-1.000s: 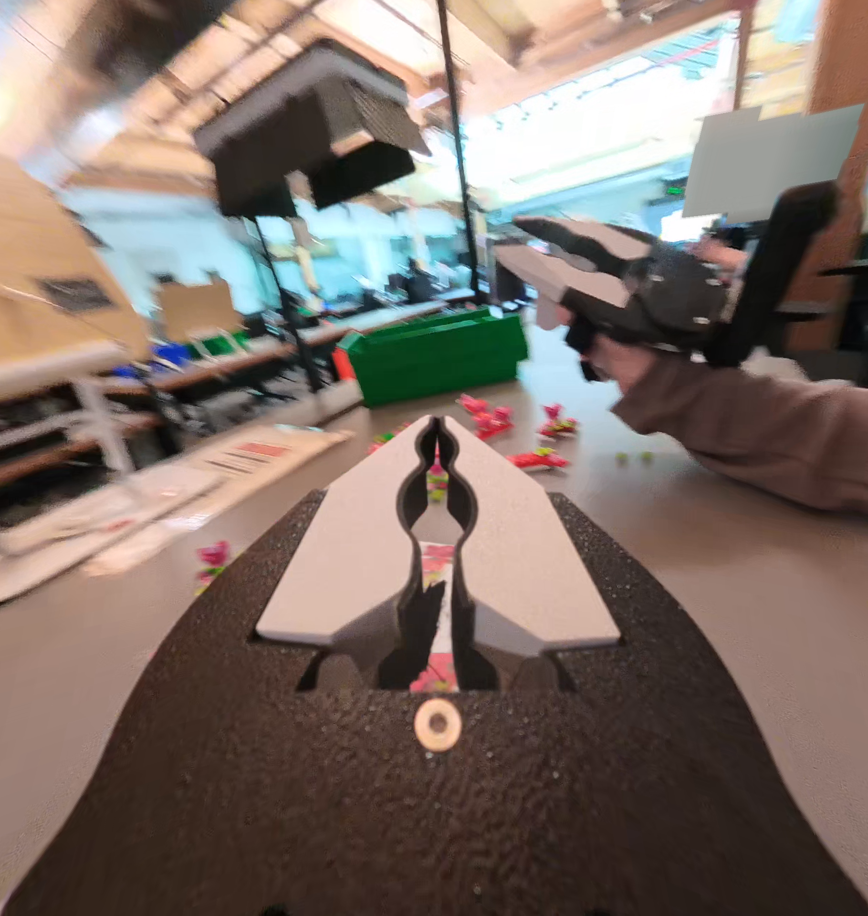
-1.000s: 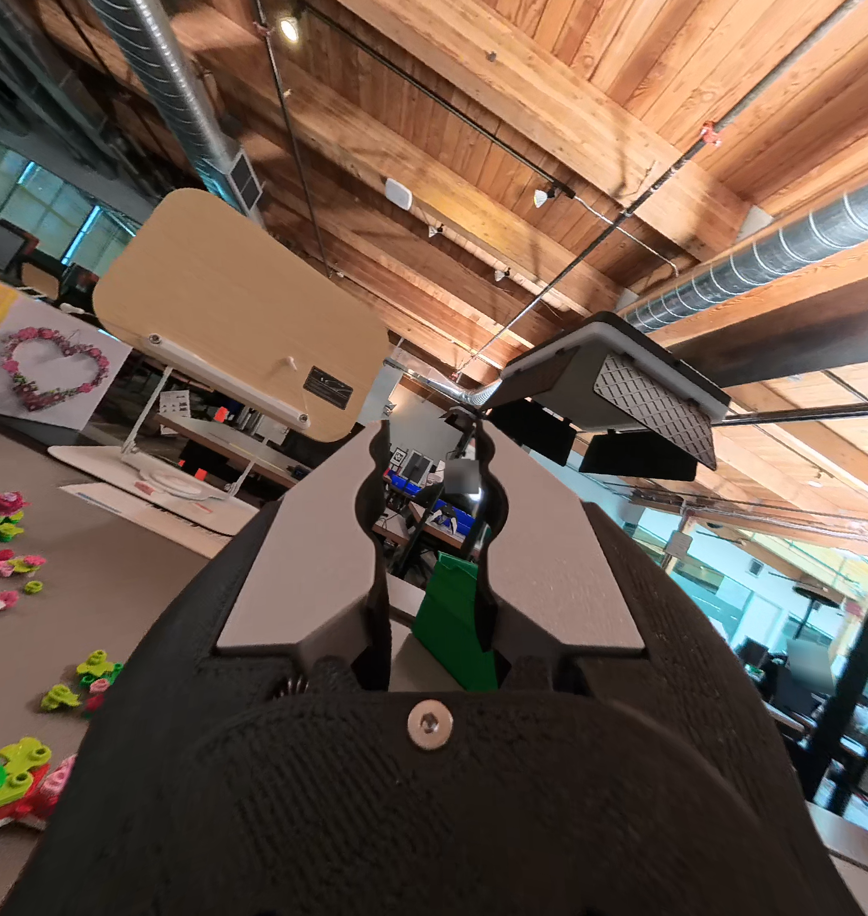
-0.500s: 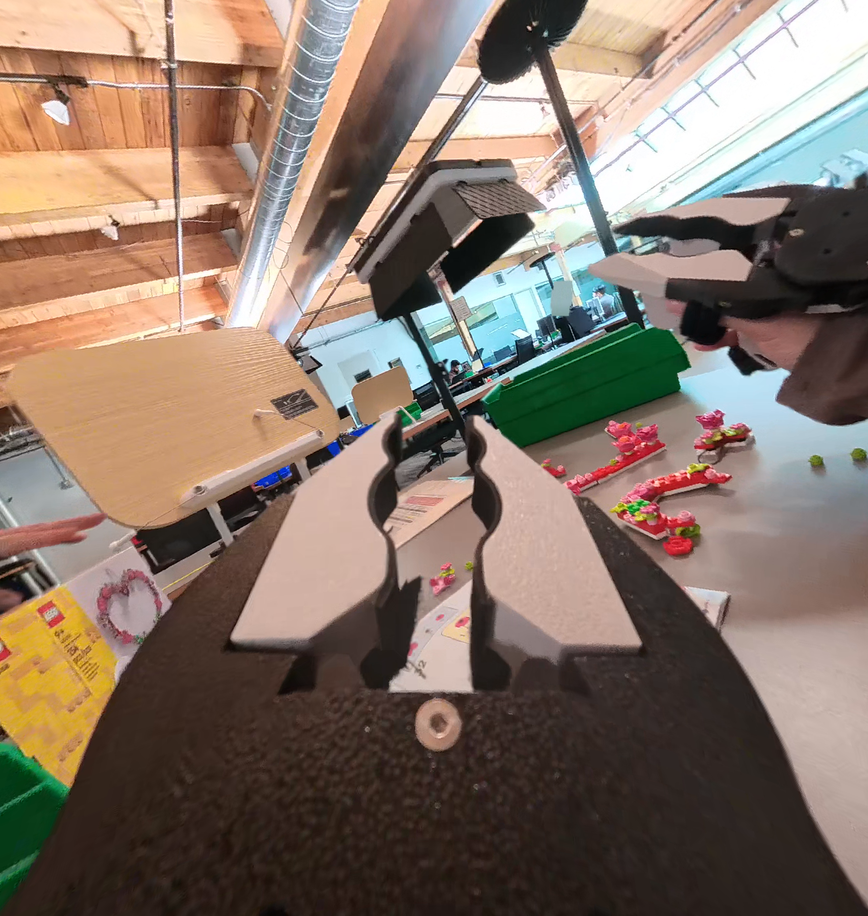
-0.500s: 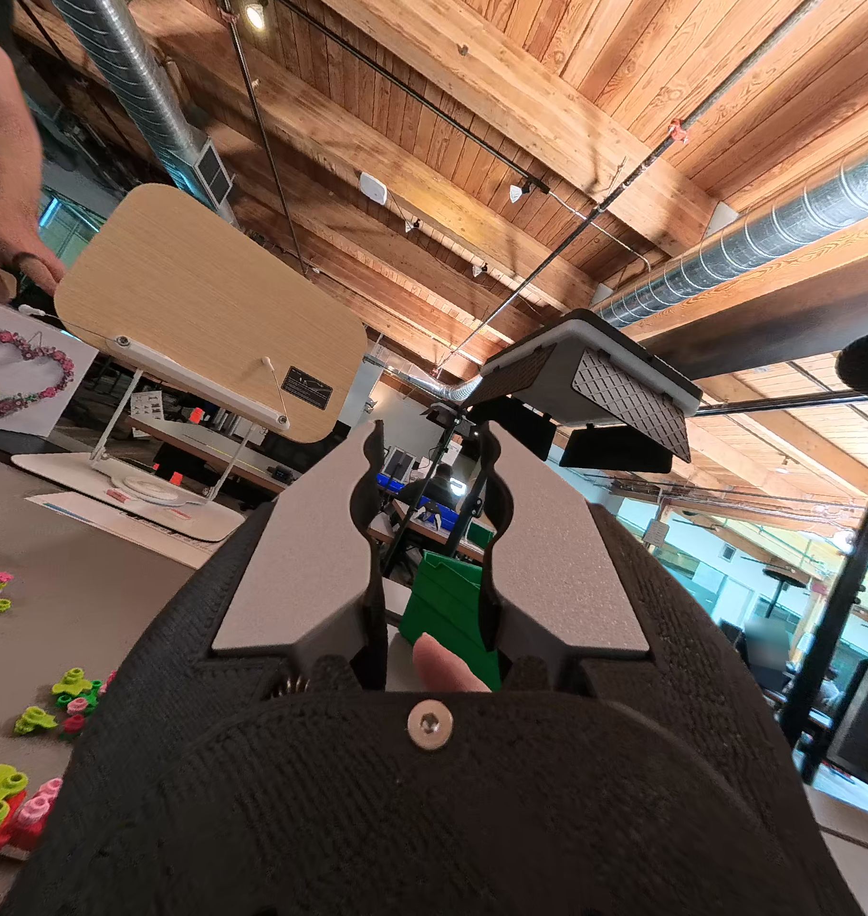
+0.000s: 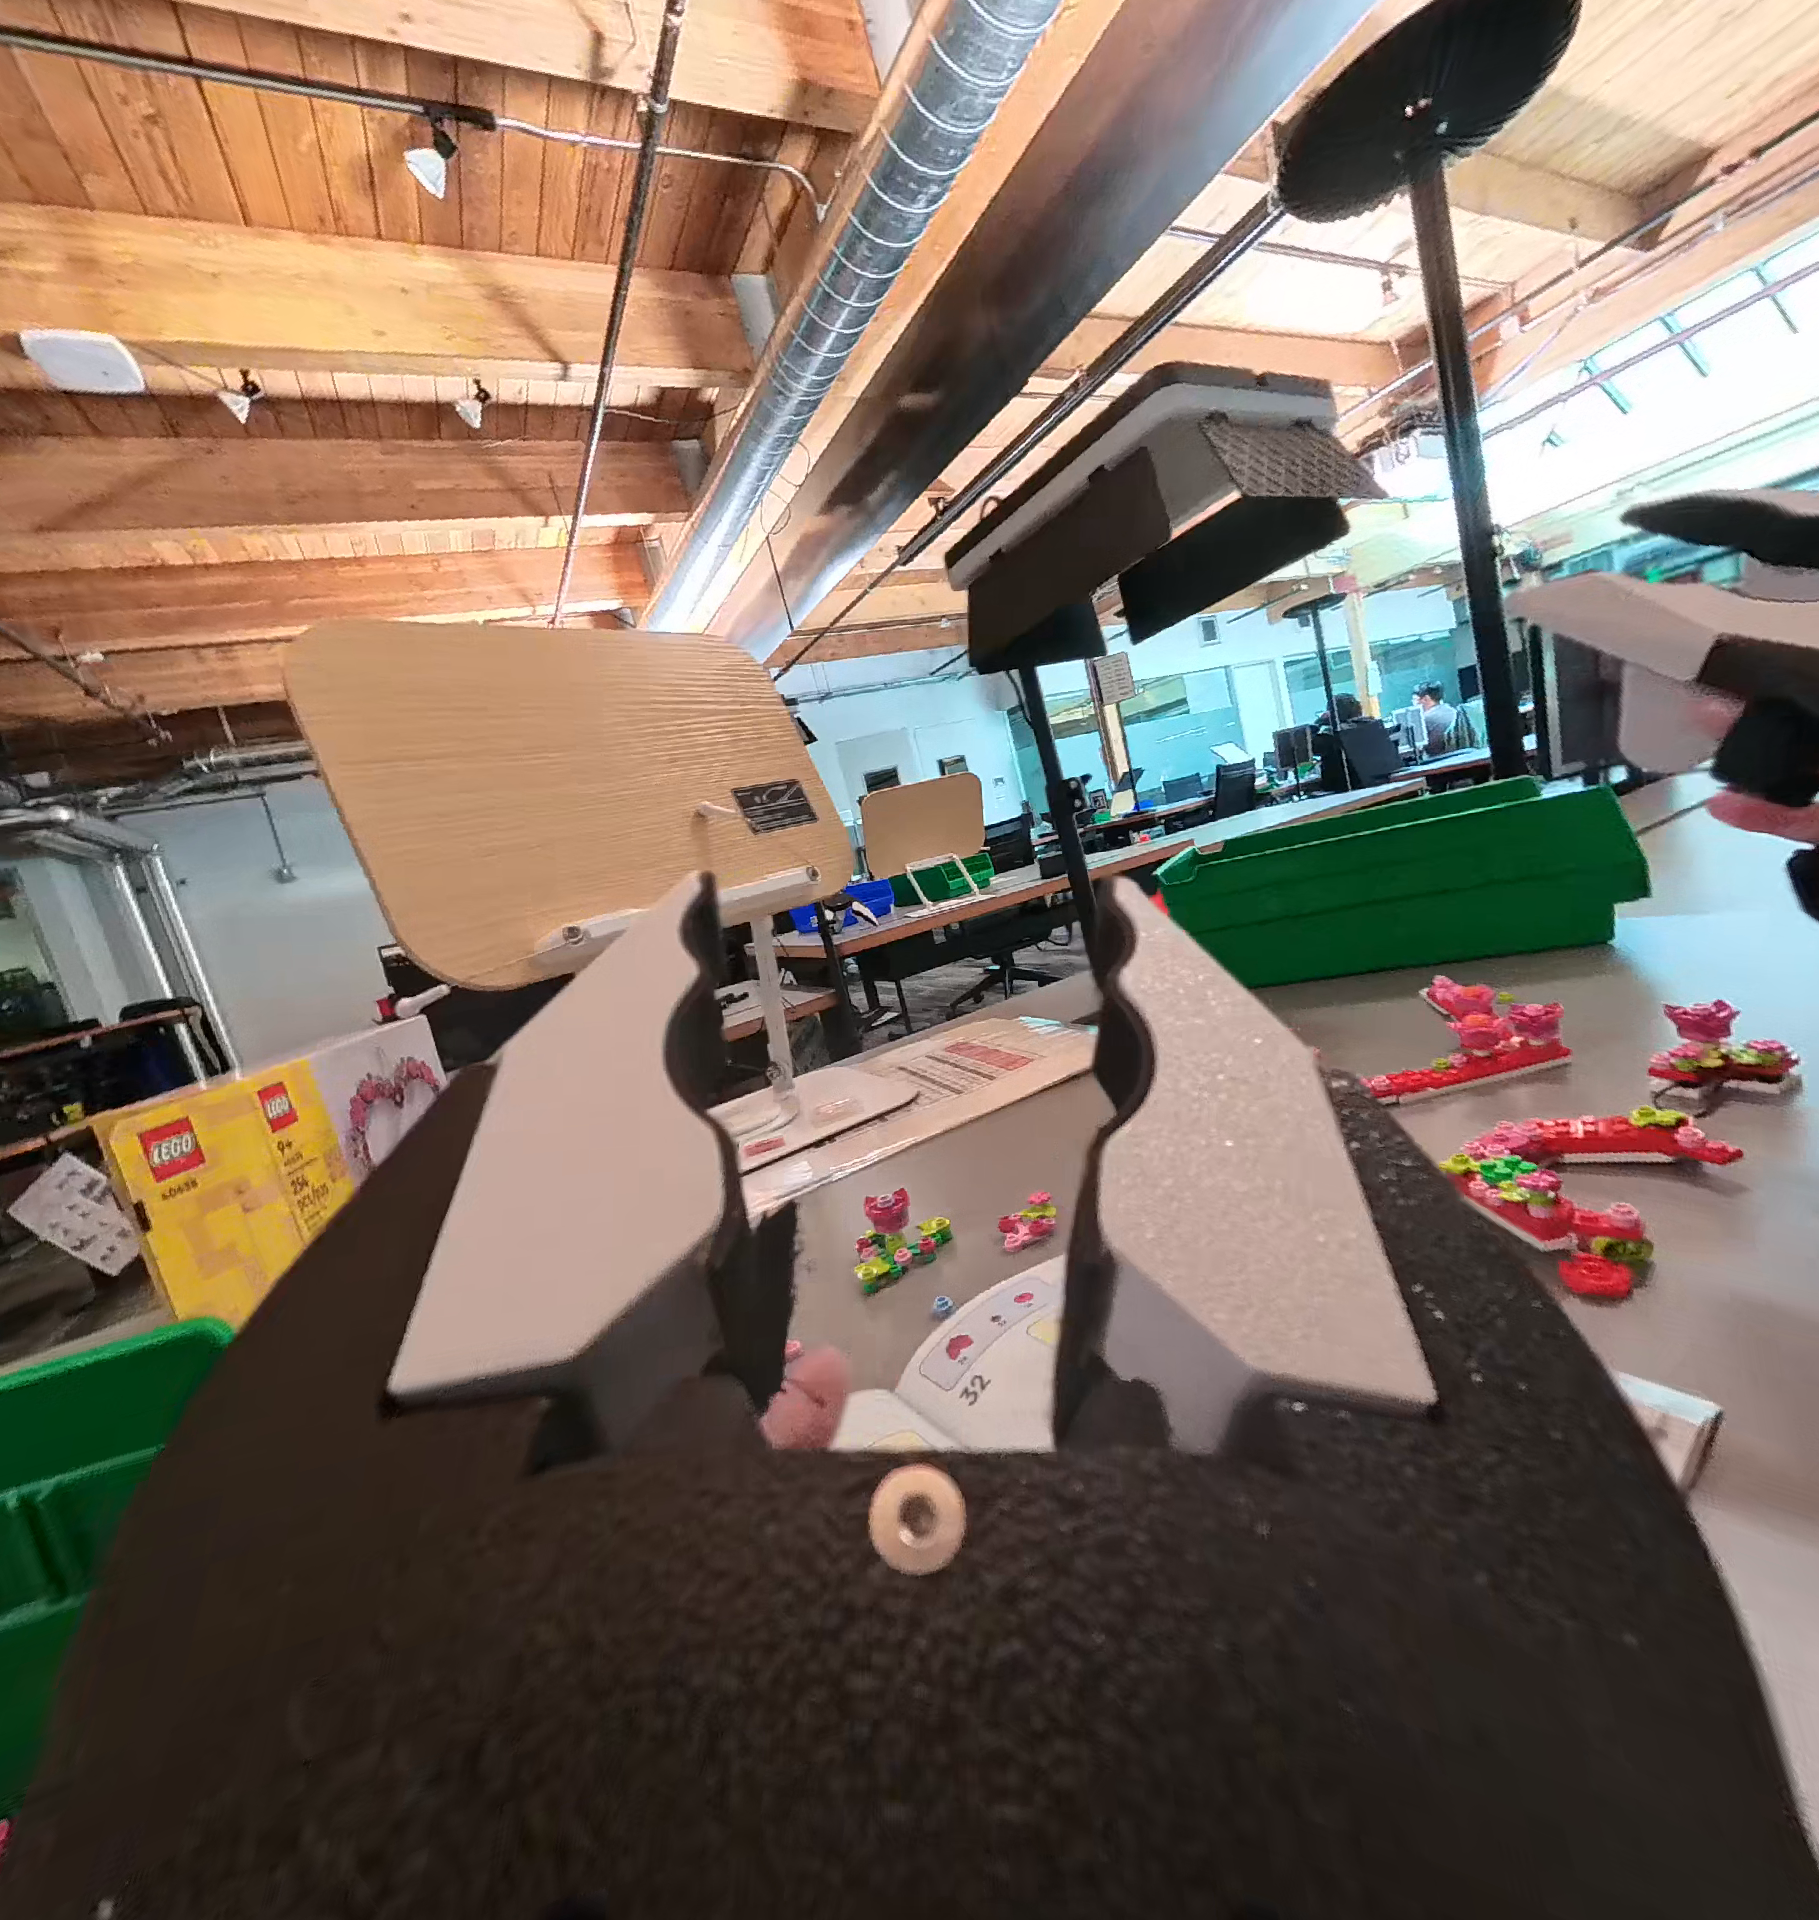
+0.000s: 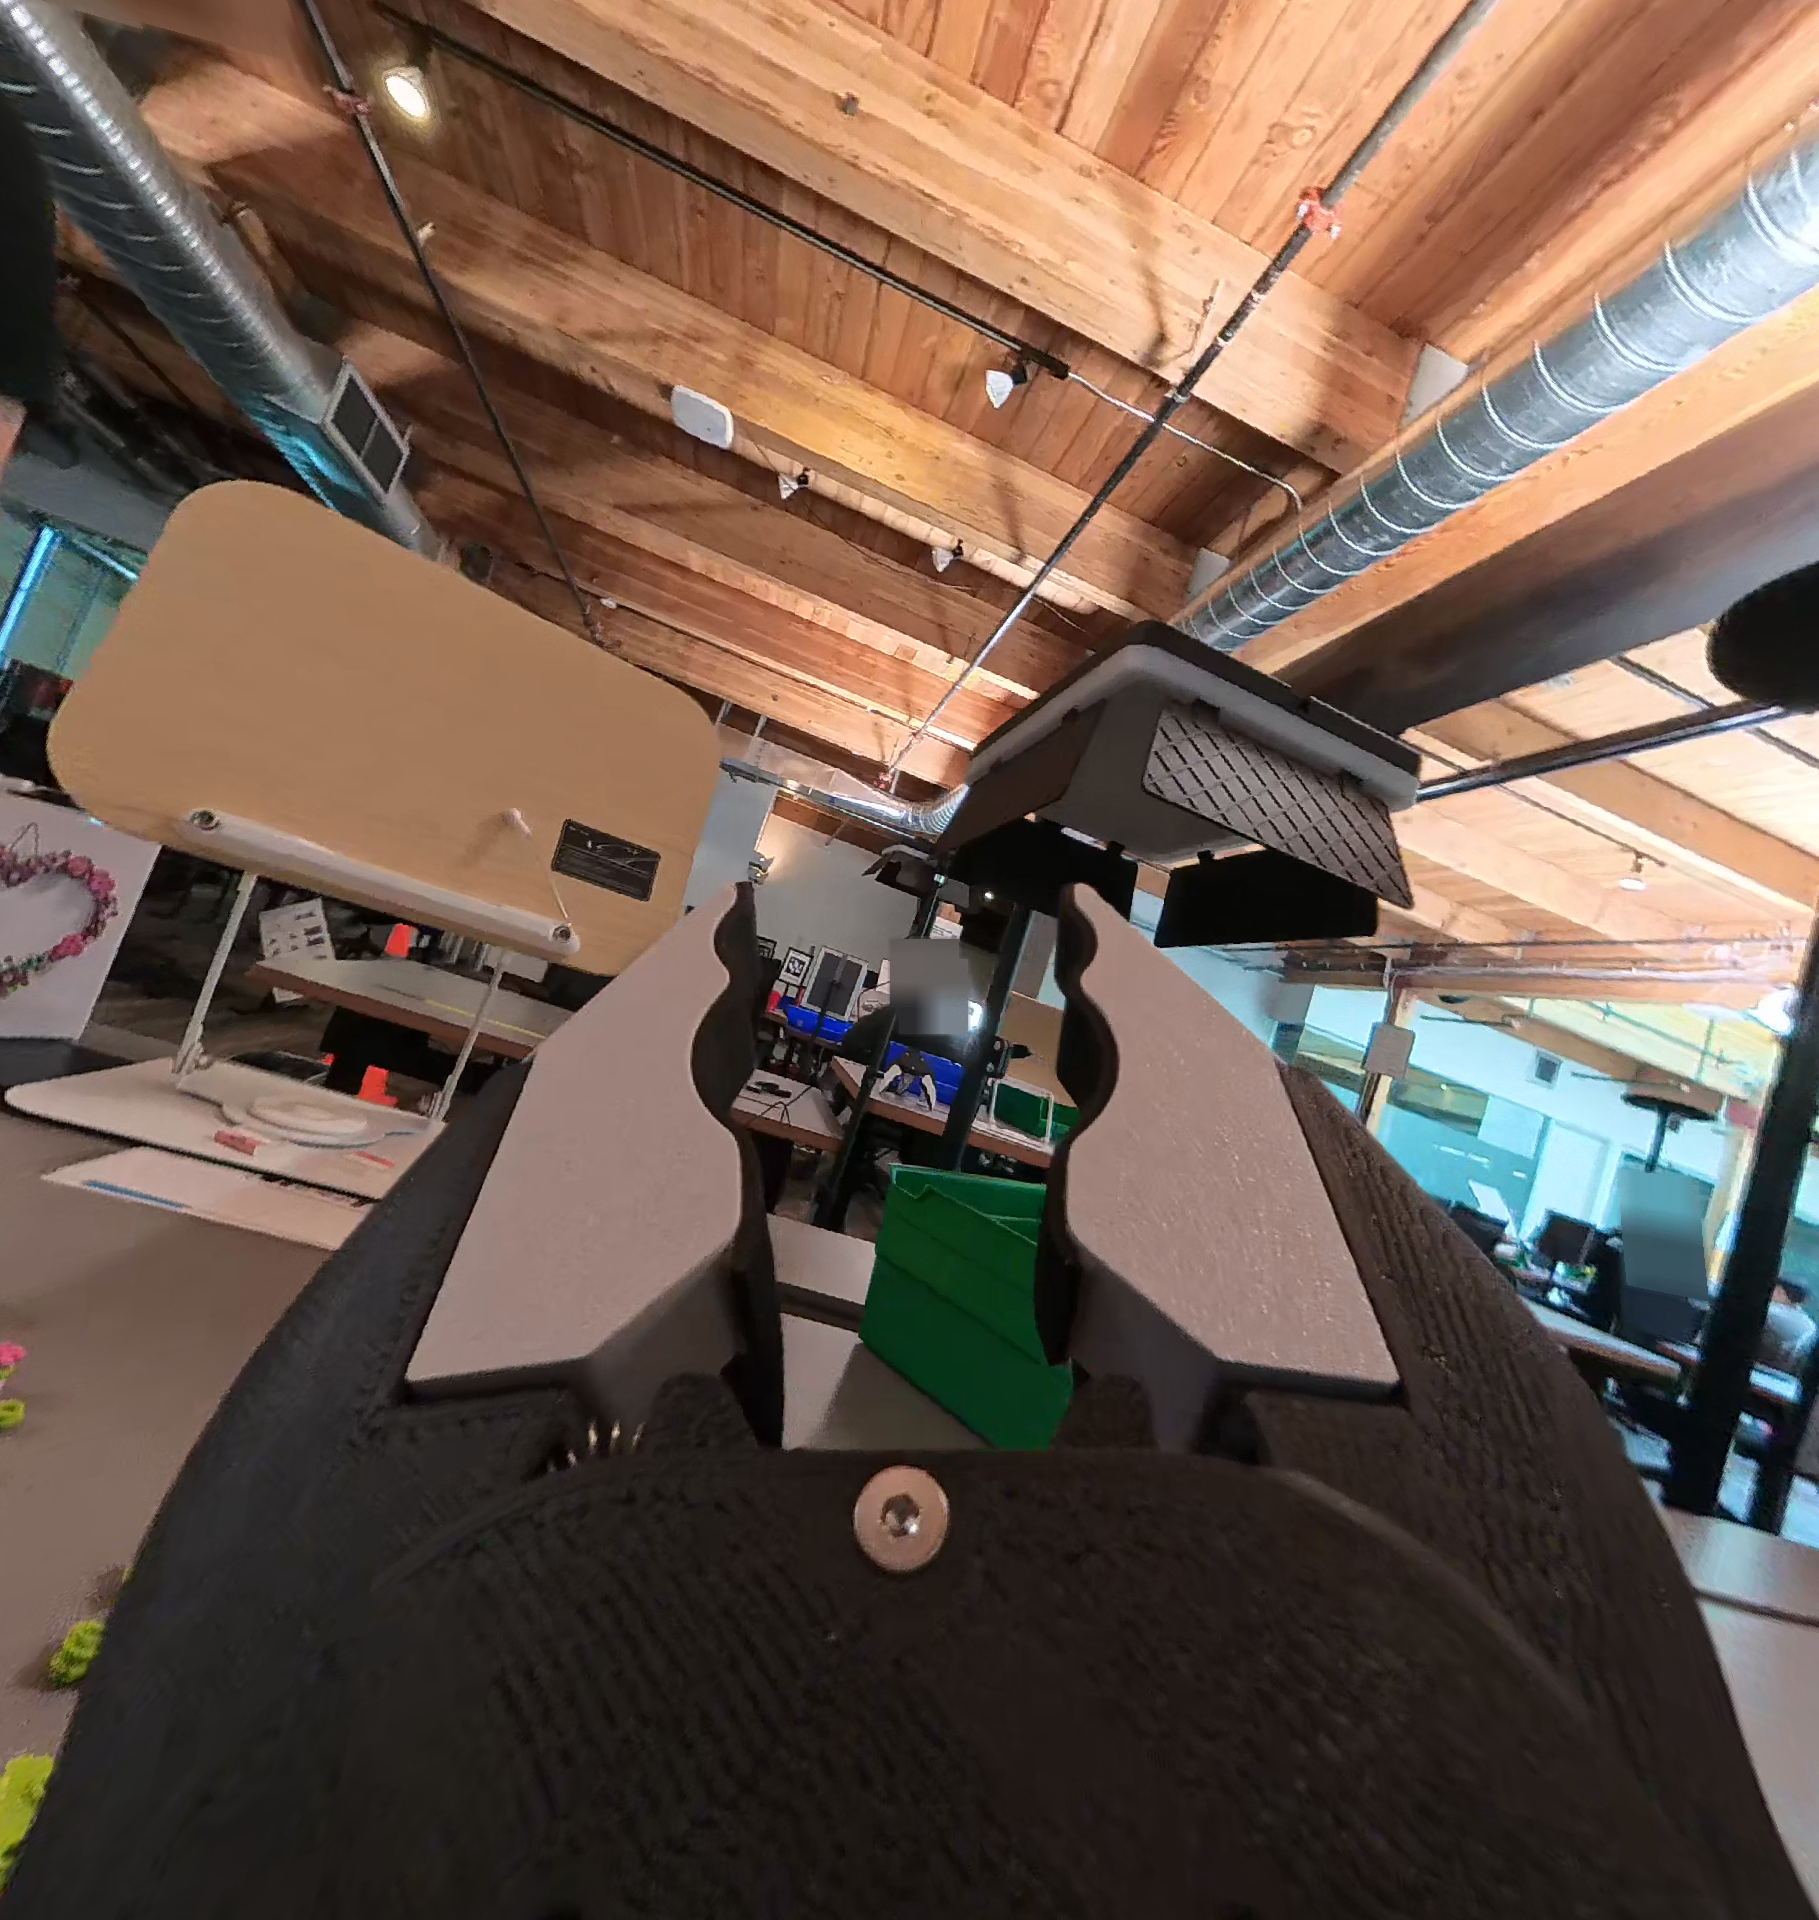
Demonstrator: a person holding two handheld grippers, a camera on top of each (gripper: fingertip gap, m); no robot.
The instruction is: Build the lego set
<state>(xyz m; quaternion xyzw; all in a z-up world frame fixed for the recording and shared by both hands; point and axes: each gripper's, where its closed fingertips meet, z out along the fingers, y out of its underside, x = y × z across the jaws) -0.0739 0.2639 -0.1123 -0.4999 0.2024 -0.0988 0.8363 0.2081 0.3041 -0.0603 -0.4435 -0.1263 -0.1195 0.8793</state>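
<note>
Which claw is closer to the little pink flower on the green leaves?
Left. The left claw is open, with the little pink flower just below its gap. The right claw is raised far off to the side.

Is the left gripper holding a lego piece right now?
No. The left gripper has its jaws spread wide with nothing between them; the flower pieces lie on the table beyond.

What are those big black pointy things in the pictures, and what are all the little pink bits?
They are two grabbing tools, one in each of a person's hands, each with a camera looking along its jaws. One picture is from the left gripper, the other from the right gripper. Both have their jaws open and hold nothing. On the grey table lie small pink and green lego flowers, red lego strips with flowers, an instruction booklet and a green bin. A yellow lego box stands at the left.
</note>
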